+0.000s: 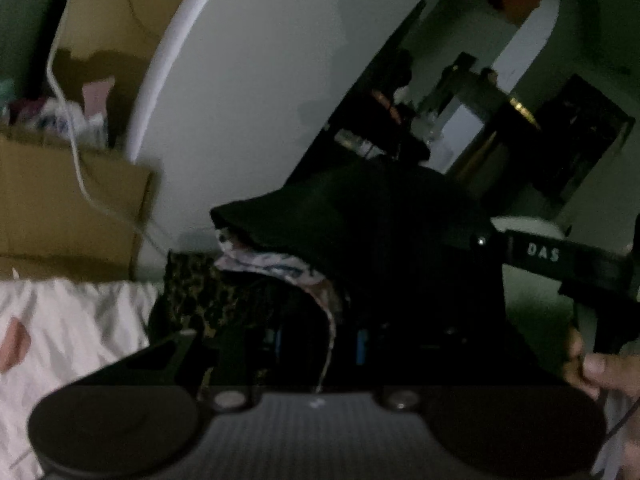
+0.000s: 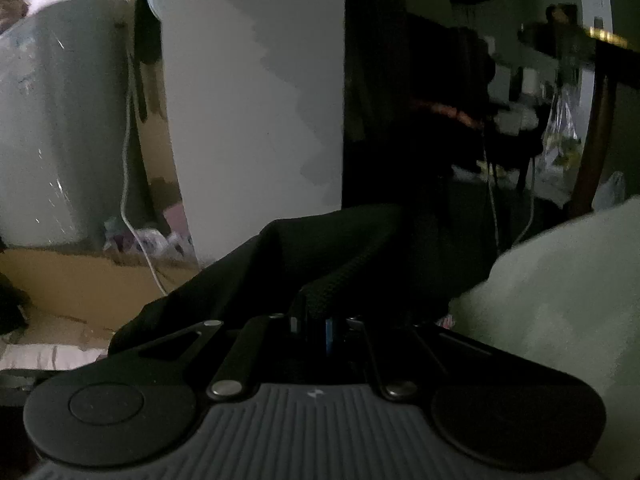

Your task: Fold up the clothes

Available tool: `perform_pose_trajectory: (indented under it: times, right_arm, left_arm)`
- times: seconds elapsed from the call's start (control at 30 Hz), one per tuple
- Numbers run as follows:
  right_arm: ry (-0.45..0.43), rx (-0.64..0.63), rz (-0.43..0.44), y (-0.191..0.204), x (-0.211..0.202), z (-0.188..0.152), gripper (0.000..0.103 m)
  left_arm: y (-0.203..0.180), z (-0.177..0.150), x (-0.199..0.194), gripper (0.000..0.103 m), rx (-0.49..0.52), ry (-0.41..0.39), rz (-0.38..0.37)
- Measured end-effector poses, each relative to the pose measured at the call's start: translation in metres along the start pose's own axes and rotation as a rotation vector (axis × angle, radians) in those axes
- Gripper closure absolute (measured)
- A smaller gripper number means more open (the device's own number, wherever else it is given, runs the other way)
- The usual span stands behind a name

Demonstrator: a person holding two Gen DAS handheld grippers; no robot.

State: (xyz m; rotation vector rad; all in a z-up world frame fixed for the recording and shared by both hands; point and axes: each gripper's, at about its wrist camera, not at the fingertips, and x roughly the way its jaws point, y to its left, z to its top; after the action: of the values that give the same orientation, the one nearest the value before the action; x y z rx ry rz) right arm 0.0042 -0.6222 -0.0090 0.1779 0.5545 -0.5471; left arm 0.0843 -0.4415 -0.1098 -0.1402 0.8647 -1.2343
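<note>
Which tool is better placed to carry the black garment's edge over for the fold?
Right, probably. The right tool is shut on the black garment's ribbed edge. The left tool sits in dark cloth, grip unclear.

dim, blurred views with much hidden

the black garment [image 1: 360, 216] covers the left claw [image 1: 320, 344] fingertips; the right claw [image 2: 320, 332] is buried in its ribbed hem; a hand [image 1: 608, 368] is cut by the frame edge.

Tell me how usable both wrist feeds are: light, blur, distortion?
Left wrist view: dim, motion-blurred, the black garment nearly merges with the left gripper. Right wrist view: also dark but sharper; ribbed hem texture readable at the right gripper. Both: fisheye bends the white wall panel.
</note>
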Motion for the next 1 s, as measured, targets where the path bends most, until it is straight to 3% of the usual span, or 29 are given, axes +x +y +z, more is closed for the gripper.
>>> perform_pose_trajectory:
  times: [0.47, 1.0]
  right_arm:
    - [0.14, -0.034, -0.038, 0.006, 0.109, -0.052, 0.096]
    - [0.197, -0.115, -0.109, 0.002, 0.188, -0.062, 0.096]
  left_arm:
    - [0.077, -0.033, 0.089, 0.07, -0.078, 0.13, 0.037]
    - [0.107, -0.032, 0.143, 0.069, 0.012, 0.171, 0.076]
